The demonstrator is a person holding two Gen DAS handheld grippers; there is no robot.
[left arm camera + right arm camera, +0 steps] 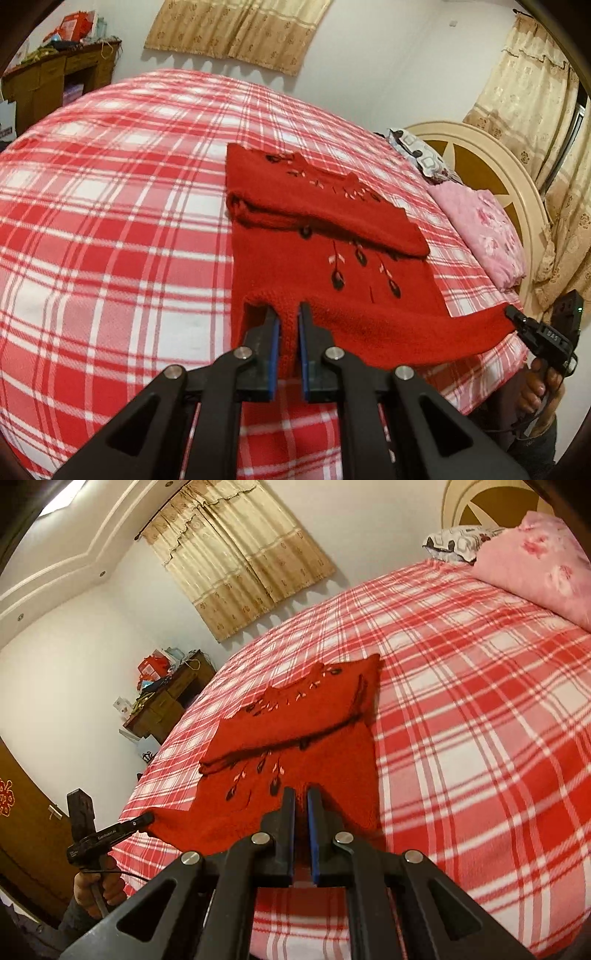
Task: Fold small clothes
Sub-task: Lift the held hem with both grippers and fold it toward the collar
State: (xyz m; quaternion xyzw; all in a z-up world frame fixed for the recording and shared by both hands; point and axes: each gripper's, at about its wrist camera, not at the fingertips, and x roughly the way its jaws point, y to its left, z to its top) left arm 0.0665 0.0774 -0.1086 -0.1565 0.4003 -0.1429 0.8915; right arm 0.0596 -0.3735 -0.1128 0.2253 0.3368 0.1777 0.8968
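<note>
I see a red sweater (pixel 332 236) of coarse, fuzzy knit lying on the bed's (pixel 110 206) smooth woven plaid cloth. My left gripper (pixel 289 314) is matt black plastic with blue rubbery pads and shiny metal pins. The headboard (pixel 480 162) looks like glossy wood.

Bedroom in a private home. A large bed covered by a red-and-white plaid sheet (pixel 110 206) fills most of both views. At its head, a cream and brown arched headboard (pixel 491 162), with a pink floral pillow (pixel 484 229) and a black-and-white patterned pillow (pixel 417 151) against it. Beige patterned fabric curtains (pixel 240 554) hang over the white walls, with another set beside the headboard. A dark wooden desk with drawers (pixel 166 701) stands in the corner, piled with red boxes and household clutter. A brown wooden door with a red ornament (pixel 14 812) shows at the left edge of the right wrist view. The ceiling has stepped white mouldings.
</note>
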